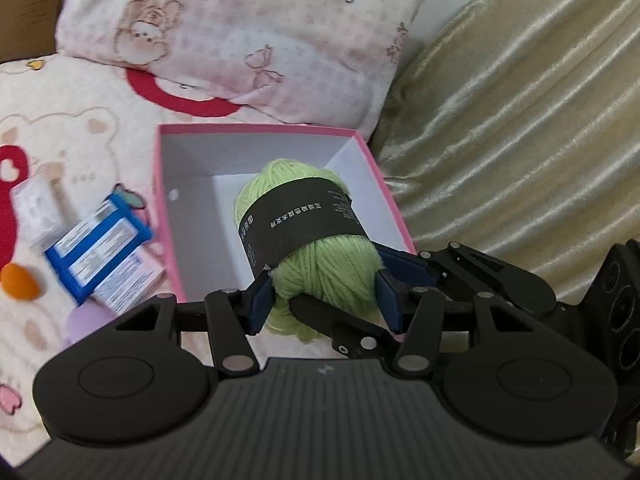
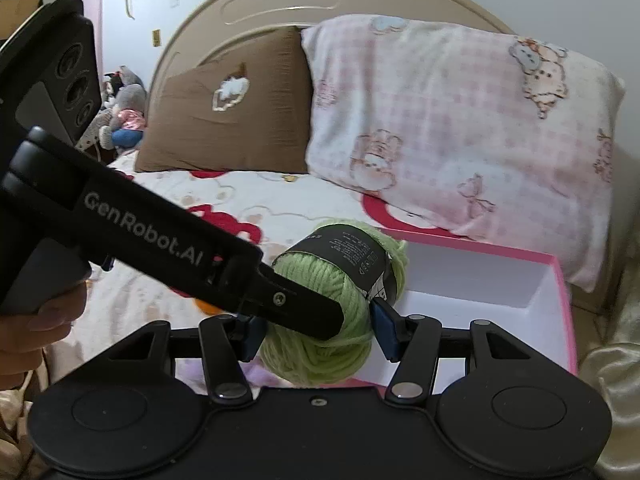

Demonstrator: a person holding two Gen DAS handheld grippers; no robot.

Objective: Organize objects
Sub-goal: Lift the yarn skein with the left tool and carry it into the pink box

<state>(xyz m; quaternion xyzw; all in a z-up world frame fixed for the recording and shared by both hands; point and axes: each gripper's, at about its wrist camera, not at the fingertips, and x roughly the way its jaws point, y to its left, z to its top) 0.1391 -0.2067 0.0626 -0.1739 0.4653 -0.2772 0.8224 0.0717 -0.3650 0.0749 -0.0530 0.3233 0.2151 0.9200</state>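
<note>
Bedspread below, both tongs angled down, left tongs and right tongs half-open, clamping green yarn above pink box

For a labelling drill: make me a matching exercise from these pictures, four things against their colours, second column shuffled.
Things:
1. yarn ball
2. box rim
3. pillow on the left of the right wrist view
4. band around the yarn

Colours:
A. brown
B. black
C. light green
D. pink

Pairs: 1-C, 2-D, 3-A, 4-B
</note>
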